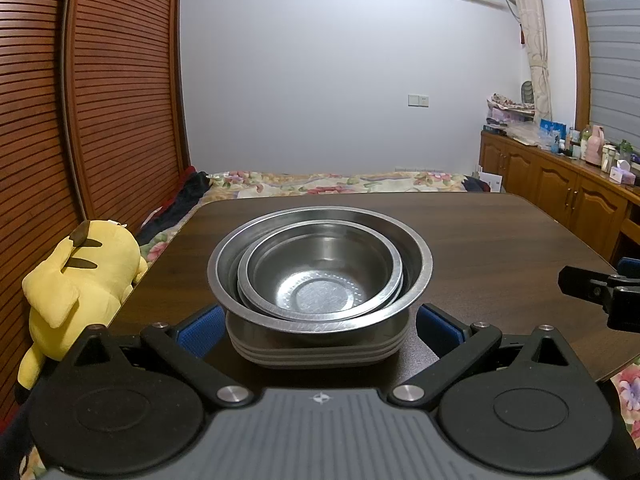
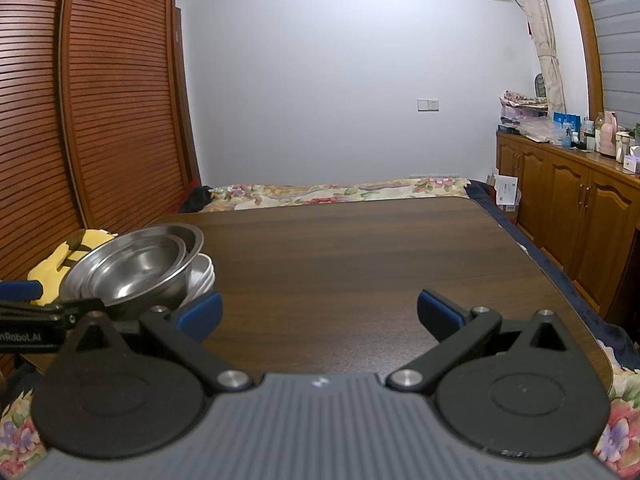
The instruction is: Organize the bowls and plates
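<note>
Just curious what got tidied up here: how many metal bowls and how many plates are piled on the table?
Steel bowls: 3, nested
Plates: 3, stacked underneath, judging by the rims that show
Total: 6

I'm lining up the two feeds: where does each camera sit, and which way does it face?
Left wrist: on the left gripper, facing the steel bowls on grey plates; own open fingers show, right gripper at the edge.
Right wrist: on the right gripper, facing bare table; own open fingers show.
Shared: bowls, table, bed.
</note>
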`<state>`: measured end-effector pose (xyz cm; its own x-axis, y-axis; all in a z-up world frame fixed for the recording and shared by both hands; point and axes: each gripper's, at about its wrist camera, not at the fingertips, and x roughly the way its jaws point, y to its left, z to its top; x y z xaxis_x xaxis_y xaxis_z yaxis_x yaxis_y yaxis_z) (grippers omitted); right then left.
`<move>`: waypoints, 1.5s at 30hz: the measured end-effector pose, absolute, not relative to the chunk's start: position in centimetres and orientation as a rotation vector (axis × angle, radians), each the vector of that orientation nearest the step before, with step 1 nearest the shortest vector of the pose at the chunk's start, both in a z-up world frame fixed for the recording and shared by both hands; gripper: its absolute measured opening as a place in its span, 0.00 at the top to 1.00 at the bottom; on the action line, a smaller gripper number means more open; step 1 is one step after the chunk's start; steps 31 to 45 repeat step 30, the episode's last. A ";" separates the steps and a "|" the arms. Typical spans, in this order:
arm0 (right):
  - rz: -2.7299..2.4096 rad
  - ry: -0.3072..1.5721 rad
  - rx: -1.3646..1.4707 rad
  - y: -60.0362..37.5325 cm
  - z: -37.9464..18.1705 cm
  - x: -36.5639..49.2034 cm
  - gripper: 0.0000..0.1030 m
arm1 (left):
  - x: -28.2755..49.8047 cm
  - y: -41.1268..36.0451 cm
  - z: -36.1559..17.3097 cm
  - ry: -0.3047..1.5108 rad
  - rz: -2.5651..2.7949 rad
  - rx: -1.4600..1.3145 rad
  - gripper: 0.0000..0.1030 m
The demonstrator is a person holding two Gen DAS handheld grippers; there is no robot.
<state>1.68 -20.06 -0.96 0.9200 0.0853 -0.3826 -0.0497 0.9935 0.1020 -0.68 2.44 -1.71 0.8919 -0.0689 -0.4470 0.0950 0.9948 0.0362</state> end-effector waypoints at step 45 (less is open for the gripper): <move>0.072 0.400 0.098 -20.1 -1.1 1.8 0.00 | -0.5 2.5 -1.7 0.468 -0.090 0.057 0.00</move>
